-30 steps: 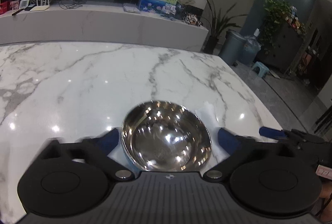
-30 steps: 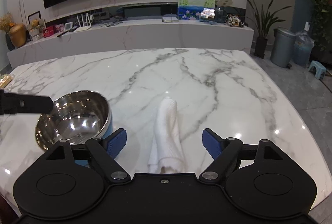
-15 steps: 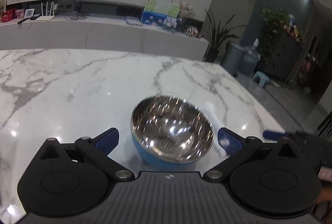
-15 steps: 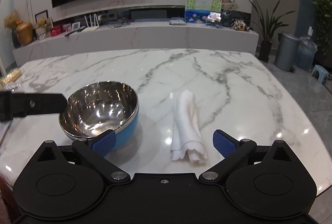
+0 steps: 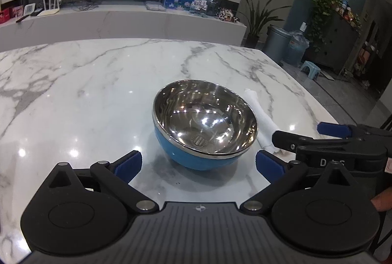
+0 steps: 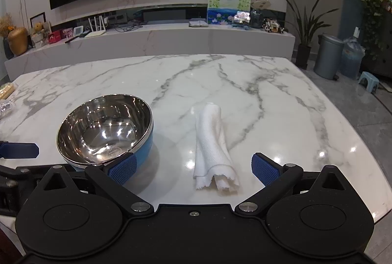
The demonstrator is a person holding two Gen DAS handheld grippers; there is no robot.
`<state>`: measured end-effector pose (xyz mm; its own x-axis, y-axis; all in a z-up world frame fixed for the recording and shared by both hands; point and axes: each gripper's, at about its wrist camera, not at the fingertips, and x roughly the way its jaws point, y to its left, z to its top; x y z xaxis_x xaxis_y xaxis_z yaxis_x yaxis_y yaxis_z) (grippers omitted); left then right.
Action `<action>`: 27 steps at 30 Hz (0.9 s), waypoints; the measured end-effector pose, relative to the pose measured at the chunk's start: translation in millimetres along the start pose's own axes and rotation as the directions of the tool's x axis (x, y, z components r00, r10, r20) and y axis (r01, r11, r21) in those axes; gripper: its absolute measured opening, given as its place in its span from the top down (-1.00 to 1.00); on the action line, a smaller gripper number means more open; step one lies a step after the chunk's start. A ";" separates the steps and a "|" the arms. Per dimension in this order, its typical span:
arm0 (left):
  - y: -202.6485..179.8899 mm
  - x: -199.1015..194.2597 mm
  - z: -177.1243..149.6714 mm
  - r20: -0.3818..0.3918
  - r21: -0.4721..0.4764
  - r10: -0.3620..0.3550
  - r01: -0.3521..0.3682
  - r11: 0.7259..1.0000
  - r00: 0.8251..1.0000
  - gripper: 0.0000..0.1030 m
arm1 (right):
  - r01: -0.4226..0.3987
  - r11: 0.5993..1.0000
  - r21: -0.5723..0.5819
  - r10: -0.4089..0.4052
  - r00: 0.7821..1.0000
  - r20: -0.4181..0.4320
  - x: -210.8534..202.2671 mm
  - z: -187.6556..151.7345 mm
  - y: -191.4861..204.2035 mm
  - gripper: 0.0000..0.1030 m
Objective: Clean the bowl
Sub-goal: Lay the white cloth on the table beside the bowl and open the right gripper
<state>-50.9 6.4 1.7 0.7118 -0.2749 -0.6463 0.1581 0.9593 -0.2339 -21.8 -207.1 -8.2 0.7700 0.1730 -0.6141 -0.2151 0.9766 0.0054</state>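
Note:
A steel bowl with a blue outside (image 5: pixel 205 125) stands upright on the white marble table (image 5: pixel 98 82); it also shows in the right wrist view (image 6: pixel 105 128). A rolled white cloth (image 6: pixel 215 149) lies just right of the bowl, also seen in the left wrist view (image 5: pixel 261 117). My left gripper (image 5: pixel 199 163) is open and empty, just in front of the bowl. My right gripper (image 6: pixel 193 168) is open and empty, in front of the cloth's near end; it appears in the left wrist view (image 5: pixel 325 136) at the right.
The table's right edge (image 6: pixel 355 141) drops to a grey floor. A packet (image 6: pixel 6 90) lies at the table's far left. A low marble ledge (image 6: pixel 171 41) with clutter runs behind the table. Bins (image 6: pixel 328 55) and plants stand at the right.
Both grippers have pulled back from the bowl and cloth. The bowl, earlier between the left fingers, now stands free on the table in front of them.

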 end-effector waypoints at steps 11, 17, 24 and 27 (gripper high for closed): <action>2.1 4.2 0.6 -0.018 -0.014 0.046 -0.046 0.999 0.999 -0.95 | -0.001 1.000 -0.005 0.001 1.000 -0.002 -0.9 -1.0 1.8 -0.93; 7.0 4.7 1.8 -0.033 -0.041 0.072 -0.073 0.996 0.997 -0.95 | -0.005 1.000 -0.007 0.005 1.000 -0.012 0.6 -1.2 3.0 -0.93; 4.6 5.7 0.7 -0.041 -0.023 0.108 -0.108 0.994 0.993 -0.95 | -0.007 1.000 -0.012 0.007 1.000 -0.021 1.3 -1.8 5.1 -0.93; 1.3 8.5 -0.5 -0.062 -0.001 0.125 -0.125 0.992 0.990 -0.95 | -0.005 1.000 -0.013 0.005 1.000 -0.026 2.3 -2.0 5.3 -0.93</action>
<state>-45.0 5.3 -4.4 0.6825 -0.1564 -0.7140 0.0672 0.9861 -0.1518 -22.4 -201.8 -11.1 0.7533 0.1744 -0.6342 -0.2266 0.9740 -0.0013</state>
